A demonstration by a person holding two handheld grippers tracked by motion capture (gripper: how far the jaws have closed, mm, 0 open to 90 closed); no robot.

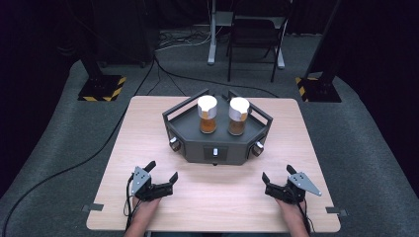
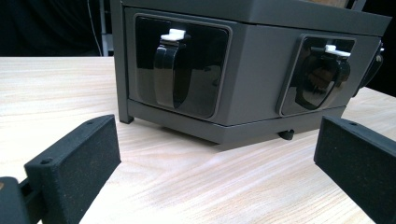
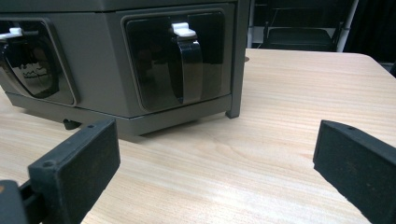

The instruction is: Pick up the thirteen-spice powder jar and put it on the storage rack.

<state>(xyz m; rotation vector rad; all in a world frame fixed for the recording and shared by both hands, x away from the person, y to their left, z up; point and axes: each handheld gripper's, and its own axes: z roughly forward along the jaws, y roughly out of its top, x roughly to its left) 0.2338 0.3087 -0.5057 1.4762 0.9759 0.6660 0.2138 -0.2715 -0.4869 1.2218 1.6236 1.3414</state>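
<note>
Pale wooden tabletop [image 1: 148, 143]; dark tray [image 1: 217, 148] at twelve o'clock with two jars [image 1: 207, 114]; left tongs [image 1: 160, 175] and right tongs [image 1: 276, 178] wide open, empty; risk of toppling jars if nudged

I'm at a light wood desk [image 1: 148, 143] with rounded corners, sitting on grey carpet [image 1: 59, 143]. Walls are black curtain [image 1: 29, 39] all round, so the room is dark and the light falls mostly on the desk. Beyond the desk's far edge: a dark folding chair [image 1: 254, 37] and a grey table leg [image 1: 212, 34]. Two black stands on hazard-striped bases [image 1: 103, 88] sit off the far corners. Black cables [image 1: 74, 163] run across the carpet on the left.
</note>
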